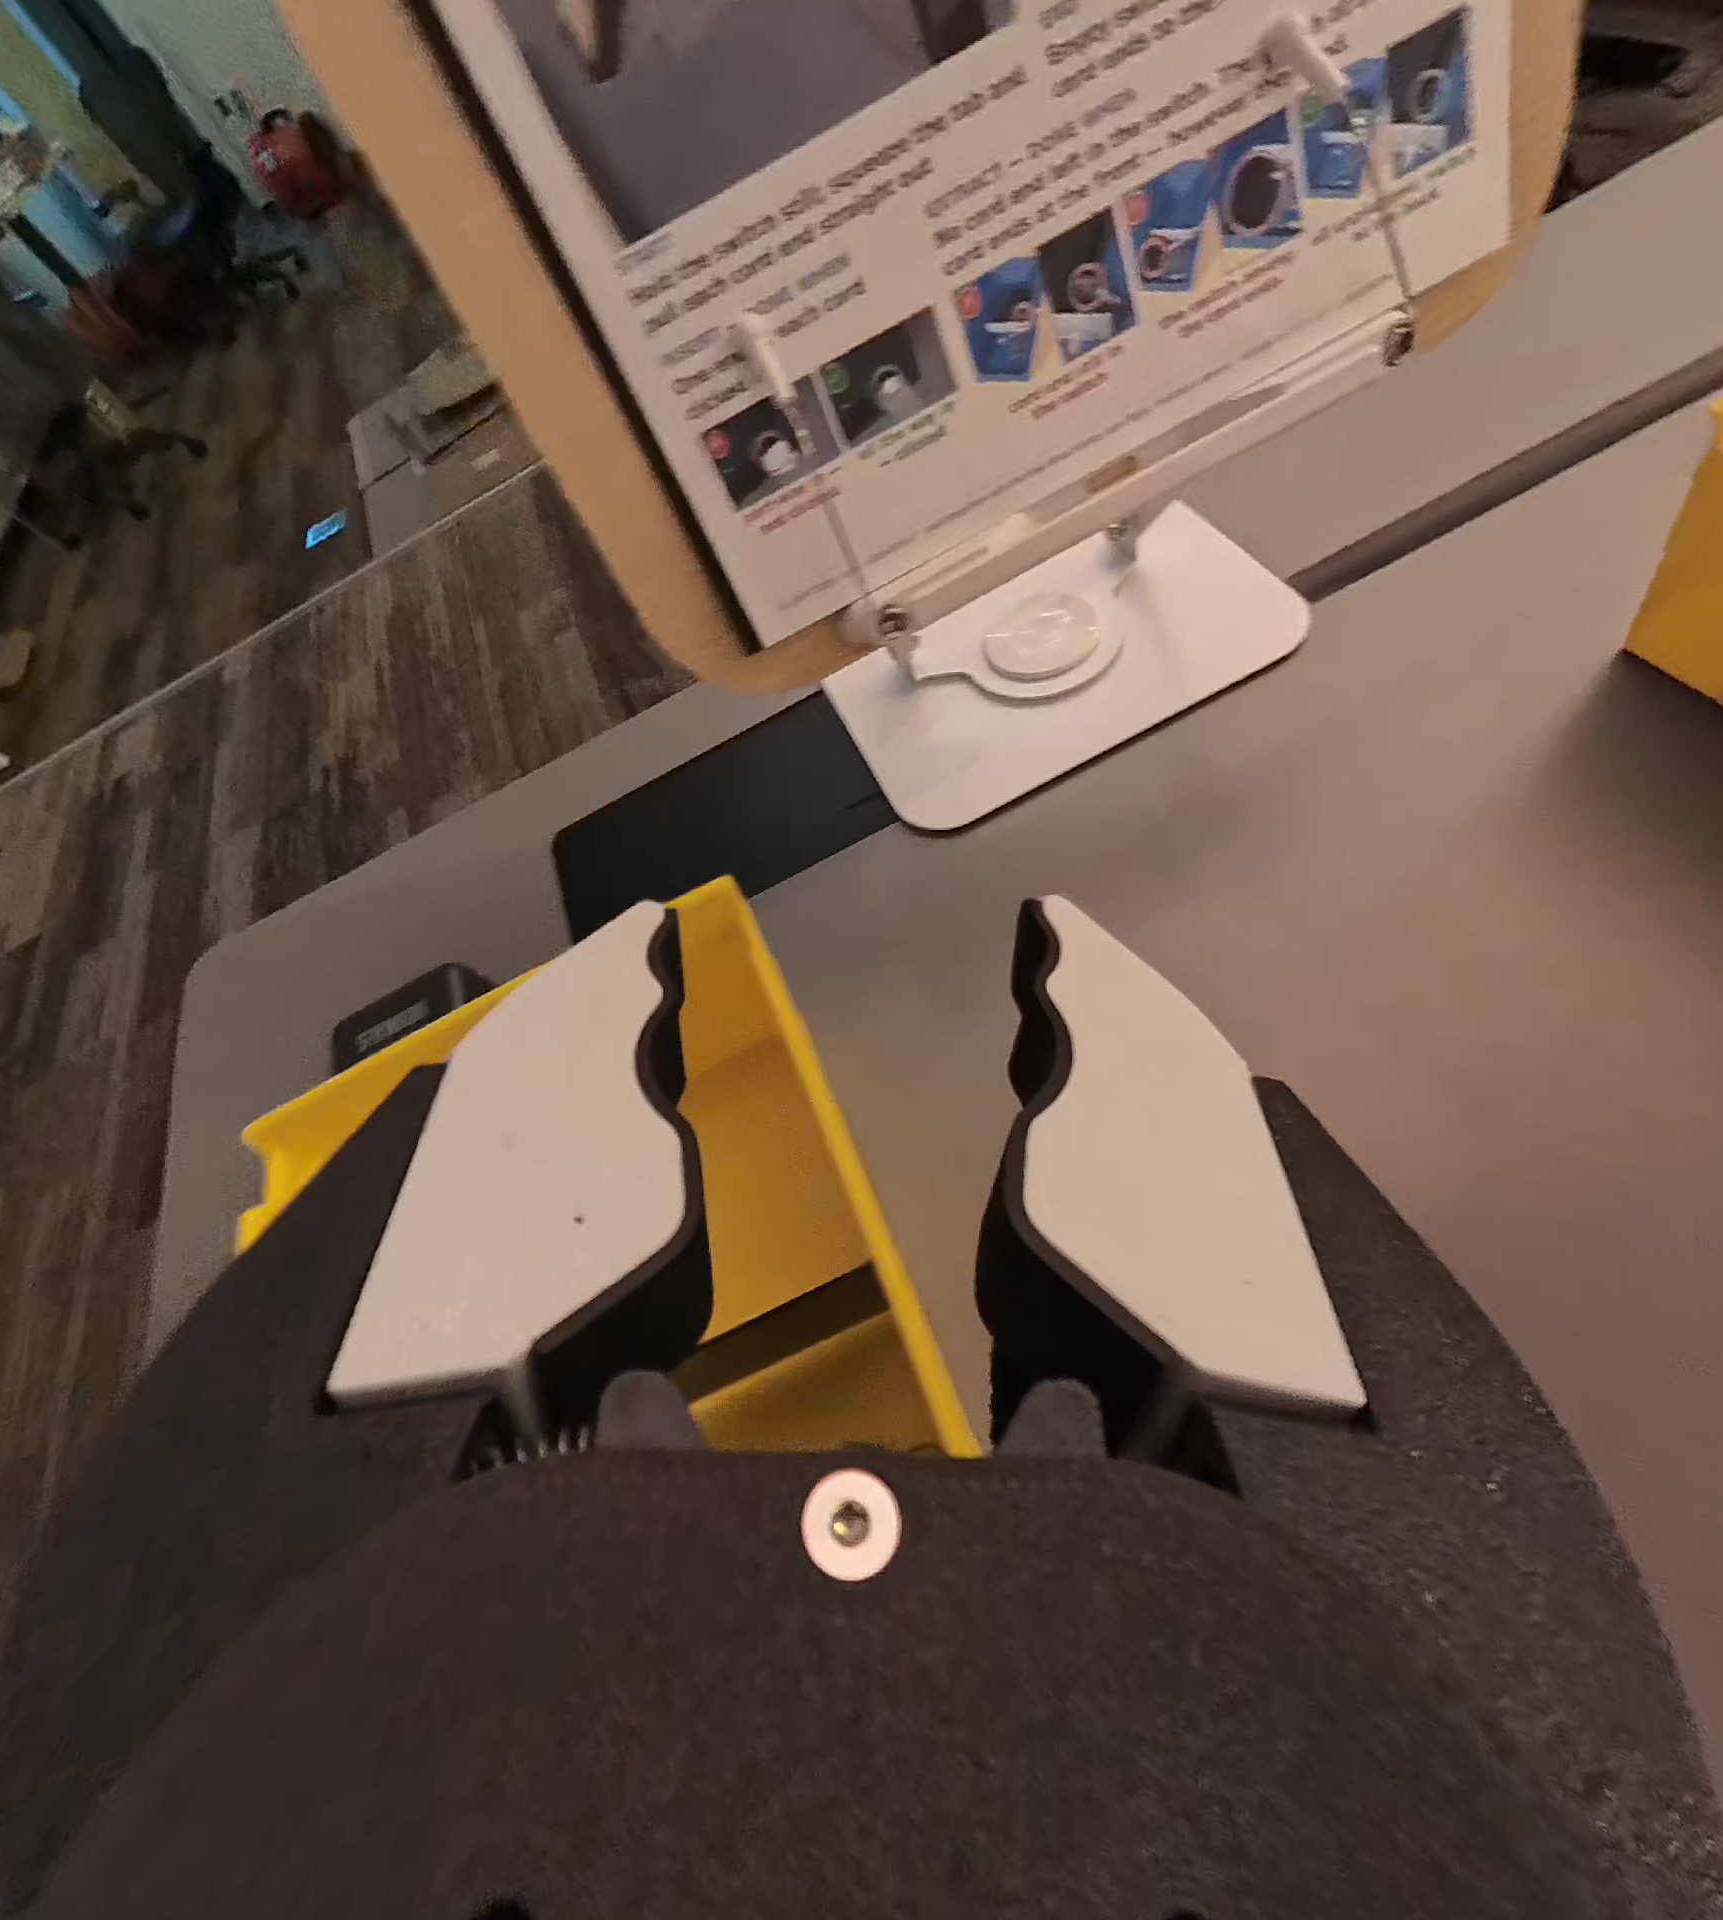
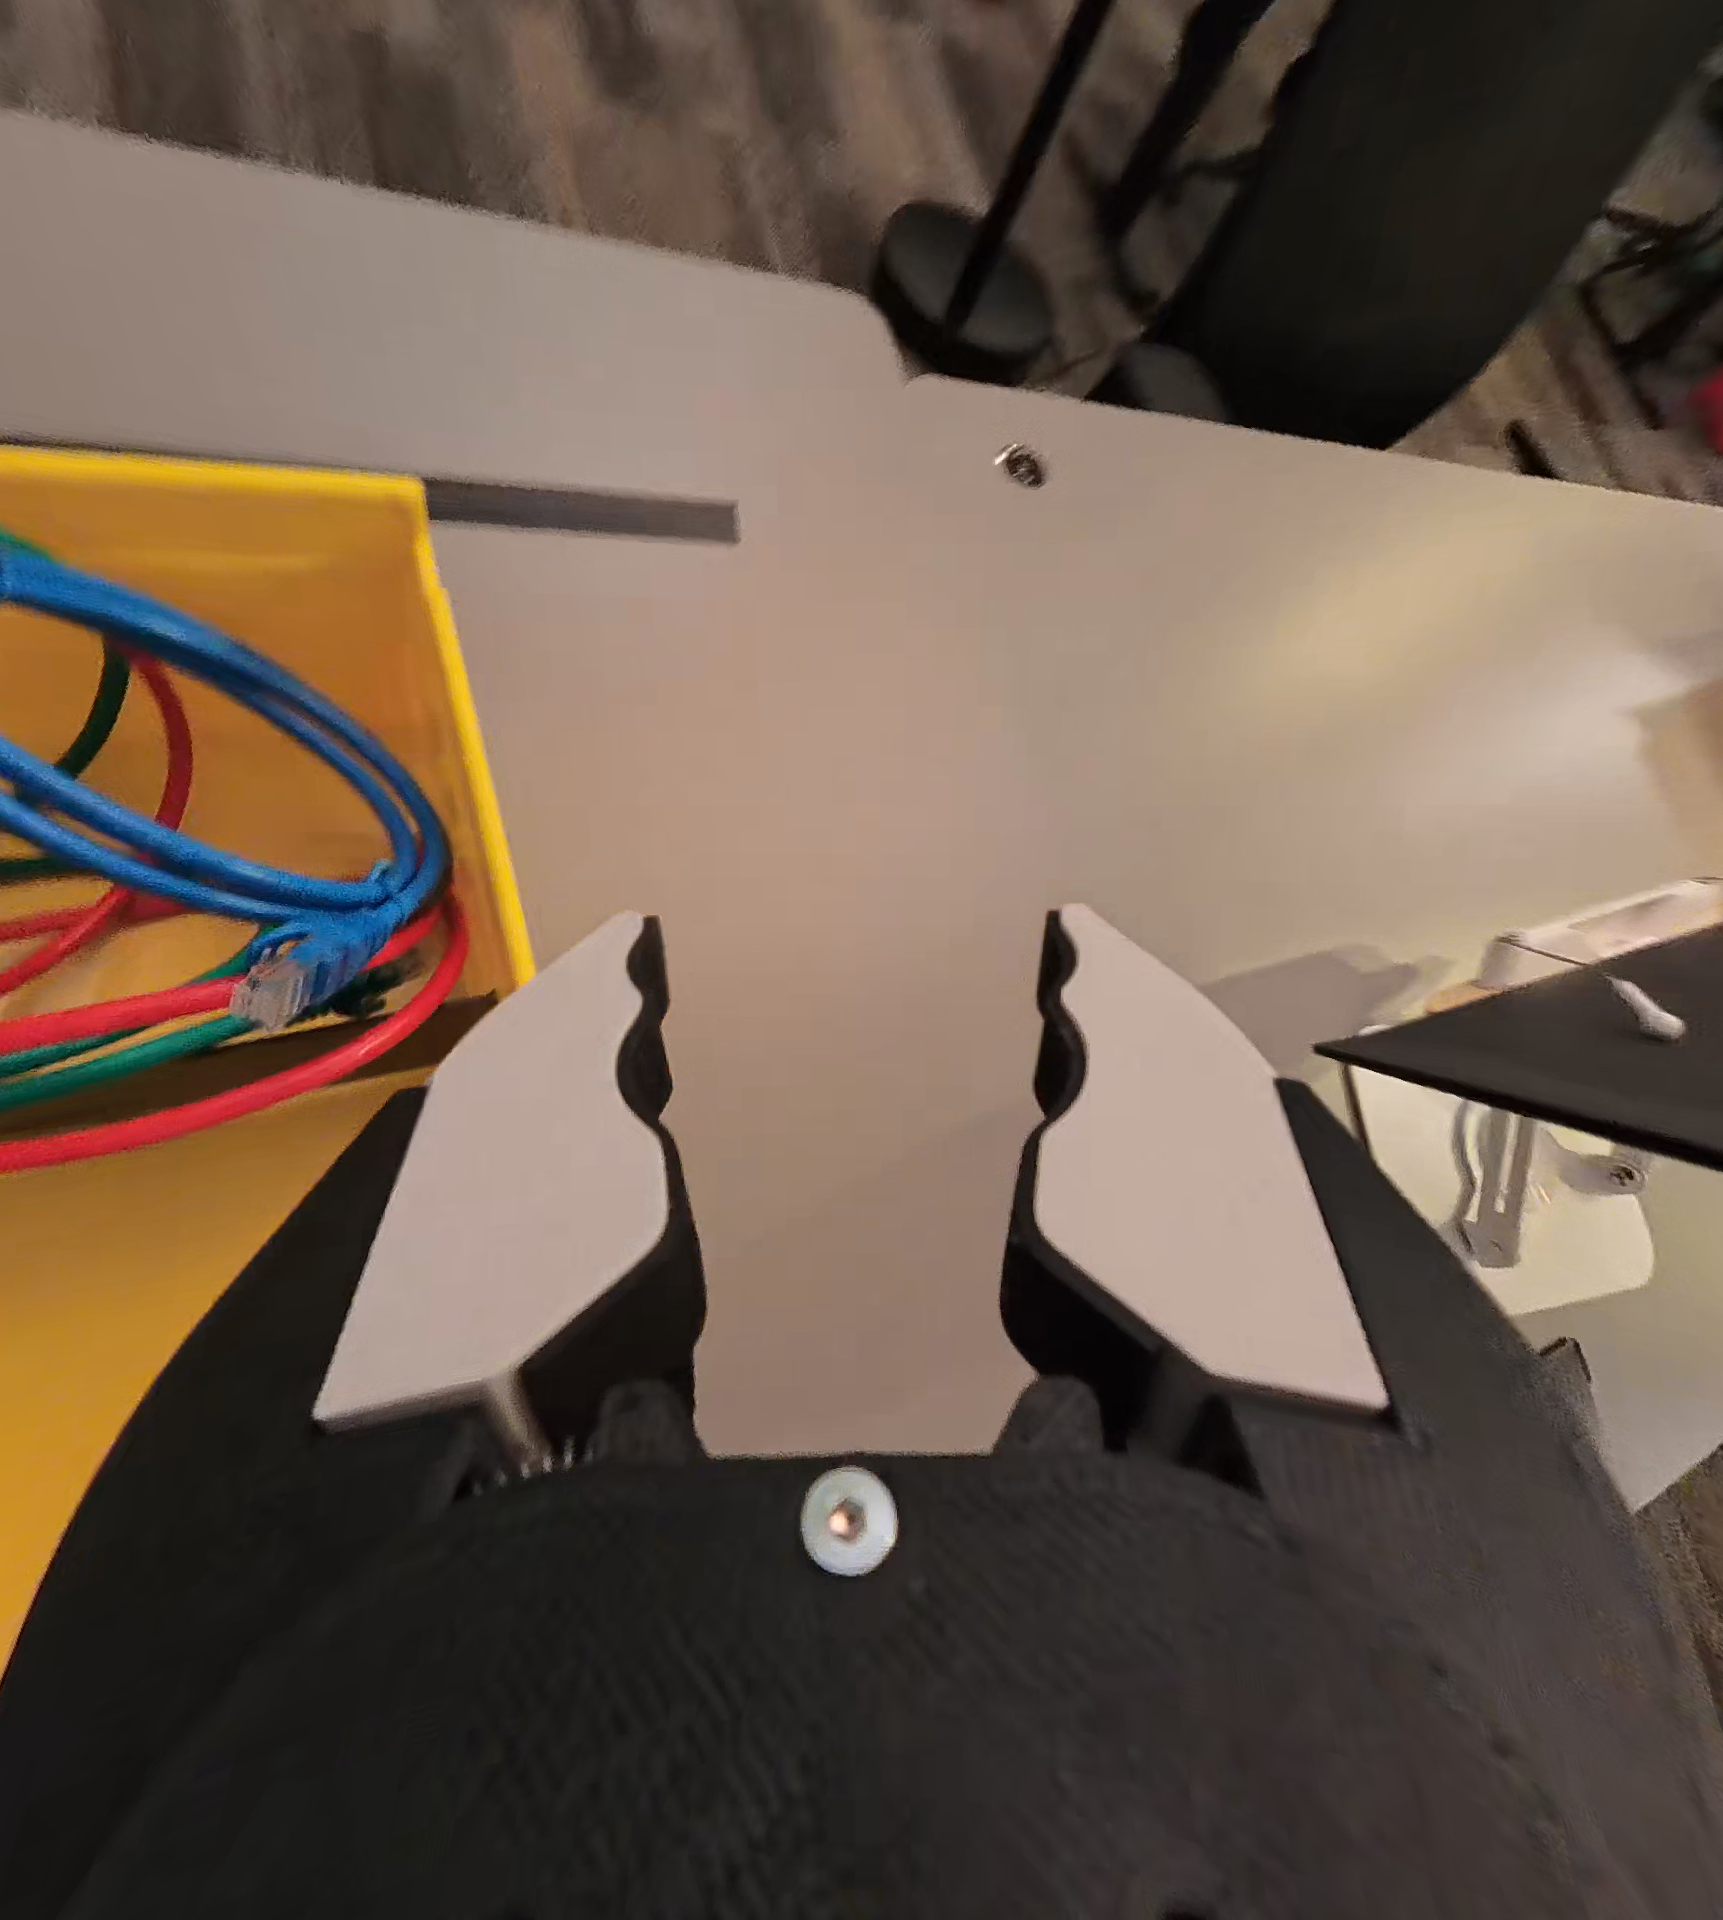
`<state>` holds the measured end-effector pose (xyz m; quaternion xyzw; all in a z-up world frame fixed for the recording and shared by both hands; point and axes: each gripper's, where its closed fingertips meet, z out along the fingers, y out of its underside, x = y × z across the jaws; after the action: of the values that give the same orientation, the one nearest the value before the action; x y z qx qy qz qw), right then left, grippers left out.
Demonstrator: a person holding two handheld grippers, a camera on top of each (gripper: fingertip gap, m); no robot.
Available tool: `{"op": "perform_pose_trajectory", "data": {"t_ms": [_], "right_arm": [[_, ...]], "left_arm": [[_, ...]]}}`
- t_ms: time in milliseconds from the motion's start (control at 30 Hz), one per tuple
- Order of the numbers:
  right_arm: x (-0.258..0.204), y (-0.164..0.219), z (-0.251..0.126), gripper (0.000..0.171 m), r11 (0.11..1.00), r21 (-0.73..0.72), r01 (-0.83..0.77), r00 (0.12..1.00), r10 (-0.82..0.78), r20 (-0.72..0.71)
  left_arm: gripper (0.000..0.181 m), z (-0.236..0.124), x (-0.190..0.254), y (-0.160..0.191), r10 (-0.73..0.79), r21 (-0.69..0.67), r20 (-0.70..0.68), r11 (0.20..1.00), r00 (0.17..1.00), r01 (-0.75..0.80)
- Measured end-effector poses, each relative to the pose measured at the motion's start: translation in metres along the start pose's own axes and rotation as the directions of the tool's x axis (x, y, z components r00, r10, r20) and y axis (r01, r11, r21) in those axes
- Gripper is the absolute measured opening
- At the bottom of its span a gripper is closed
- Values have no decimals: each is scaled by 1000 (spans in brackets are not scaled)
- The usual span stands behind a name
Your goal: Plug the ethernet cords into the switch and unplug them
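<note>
Both tools, left tool [image 1: 846, 914] and right tool [image 2: 849, 930], gape empty above the desk [image 2: 836, 727]; coiled ethernet cords [image 2: 213, 831] lie in the yellow bin [image 2: 467, 665] at nine o'clock.

We see a grey bench [image 1: 1356, 1039] carrying a yellow bin [image 1: 795, 1122] near its corner, with a small black box [image 1: 400, 1023] beside it. A white stand base [image 1: 1096, 675] rests farther on. In the right wrist view, another yellow bin [image 2: 452, 644] sits on the bench, holding coiled cords [image 2: 213, 831].

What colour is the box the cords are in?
Yellow. The bin holding the cords shows best in the right wrist view.
</note>
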<state>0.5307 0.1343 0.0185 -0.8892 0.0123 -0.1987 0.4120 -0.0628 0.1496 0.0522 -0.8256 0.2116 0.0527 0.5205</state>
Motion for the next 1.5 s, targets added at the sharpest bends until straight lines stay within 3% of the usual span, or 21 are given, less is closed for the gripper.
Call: {"op": "perform_pose_trajectory", "data": {"t_ms": [167, 333, 533, 633, 800, 1000, 1167, 1300, 1500], "right_arm": [[22, -14, -17, 66, 992, 118, -41, 995, 51, -81], [16, -15, -17, 65, 989, 137, -49, 999, 52, -13], [-32, 32, 3, 66, 997, -65, 28, 947, -6, 320], [-46, 58, 11, 64, 984, -153, 90, 911, -19, 413], [-75, 77, 22, 42, 955, -266, 129, 855, 29, 518], [-97, 103, 31, 8, 878, -454, 152, 824, 141, 549], [-106, 109, 31, 6, 849, -488, 202, 825, 121, 552], [-130, 111, 15, 8, 817, -491, 303, 782, 82, 618], [-168, 107, -2, 8, 781, -514, 354, 780, 56, 623]], "left_arm": [[60, -27, -53, 23, -73, -95, 149, 992, 986, 88], [64, -59, -98, 55, -223, -134, 256, 956, 941, 263], [68, -73, -134, 114, -329, -254, 336, 871, 882, 421], [68, -74, -143, 148, -394, -329, 325, 805, 860, 493], [69, -69, -155, 176, -507, -346, 277, 740, 817, 577], [67, -58, -143, 194, -526, -443, 185, 709, 830, 549], [63, -59, -151, 225, -454, -555, 245, 659, 857, 507], [55, -52, -147, 237, -494, -585, 213, 627, 843, 515], [24, -44, -137, 250, -524, -643, 158, 589, 837, 490]]}}
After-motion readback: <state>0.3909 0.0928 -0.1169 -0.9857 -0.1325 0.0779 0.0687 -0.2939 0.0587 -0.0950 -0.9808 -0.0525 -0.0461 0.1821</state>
